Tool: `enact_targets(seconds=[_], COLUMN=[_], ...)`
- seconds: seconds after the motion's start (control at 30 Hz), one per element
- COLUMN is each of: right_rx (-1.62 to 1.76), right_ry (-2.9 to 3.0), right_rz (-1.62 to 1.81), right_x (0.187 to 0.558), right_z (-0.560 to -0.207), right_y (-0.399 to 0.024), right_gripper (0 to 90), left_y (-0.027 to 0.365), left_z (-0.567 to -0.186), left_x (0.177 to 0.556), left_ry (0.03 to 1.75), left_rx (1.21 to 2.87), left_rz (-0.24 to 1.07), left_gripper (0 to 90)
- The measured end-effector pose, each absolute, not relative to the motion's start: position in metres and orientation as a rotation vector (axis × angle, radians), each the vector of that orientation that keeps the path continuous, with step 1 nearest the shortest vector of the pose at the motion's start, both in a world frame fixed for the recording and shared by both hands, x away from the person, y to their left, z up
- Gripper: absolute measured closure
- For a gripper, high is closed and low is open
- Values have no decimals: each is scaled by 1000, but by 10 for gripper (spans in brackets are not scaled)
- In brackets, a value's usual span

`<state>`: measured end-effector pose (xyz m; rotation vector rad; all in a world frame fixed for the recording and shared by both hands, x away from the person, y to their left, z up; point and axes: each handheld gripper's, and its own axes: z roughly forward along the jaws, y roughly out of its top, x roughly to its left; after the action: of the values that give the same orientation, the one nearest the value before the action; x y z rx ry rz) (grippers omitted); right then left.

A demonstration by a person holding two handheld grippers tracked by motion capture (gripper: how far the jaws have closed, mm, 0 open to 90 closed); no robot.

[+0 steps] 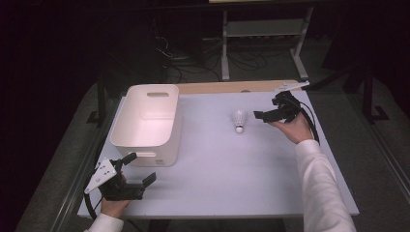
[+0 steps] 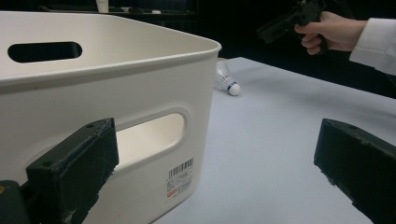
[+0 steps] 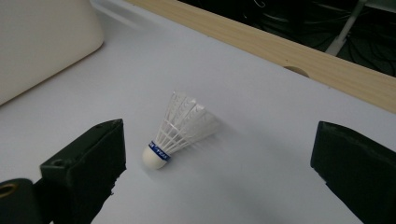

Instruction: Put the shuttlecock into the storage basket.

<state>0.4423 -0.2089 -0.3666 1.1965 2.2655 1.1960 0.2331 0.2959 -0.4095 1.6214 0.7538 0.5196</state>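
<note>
1. A white feather shuttlecock lay on its side on the pale desk, in the far half and right of the middle, its cork tip towards the person's edge.
2. In the right gripper view the shuttlecock sat between the two black jaws but touched neither; a blue band ringed it just above the cork.
3. The right tool was held just to the right of the shuttlecock, near the far right corner, with its jaws spread wide and nothing between them but the bare surface around the shuttlecock.
4. The right hand gripped that tool from behind, a white sleeve running back to the near edge.
5. The left tool hovered at the near left corner, its jaws likewise spread apart and holding nothing.
6. A white plastic bin with slotted handles stood along the left side of the desk, just beyond the left tool; one jaw lay close to its near wall without a visible touch.
7. In the left gripper view a barcode label showed low on the bin's near corner.
8. A wooden strip ran along the far edge.
</note>
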Motion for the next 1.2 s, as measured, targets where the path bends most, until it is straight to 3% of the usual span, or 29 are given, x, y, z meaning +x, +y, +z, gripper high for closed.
enact_targets(seconds=[0.27,0.53,0.57,0.63,0.97,1.2], right_rx=[1205,1246,1245,1233,1257,1365], right_ry=[2314,2355,2361,2370,2361,2318], right_rz=[1135,1126,1119,1095,1065,1025], right_x=[461,474,476,477,482,489], right_z=[-377,-382,-382,-381,-387,-397], right_y=[-193,-182,-181,-179,-173,-172], right_gripper=[44,134,157,297,580,838], left_y=[297,297,297,297,298,297], left_z=[-409,-409,-409,-409,-408,-408], left_x=[233,233,233,233,234,234], left_ry=[756,755,754,754,752,756], left_rx=[1611,1618,1618,1617,1629,1620], left_rz=[518,515,516,516,516,513], left_gripper=[0,0,0,0,0,0])
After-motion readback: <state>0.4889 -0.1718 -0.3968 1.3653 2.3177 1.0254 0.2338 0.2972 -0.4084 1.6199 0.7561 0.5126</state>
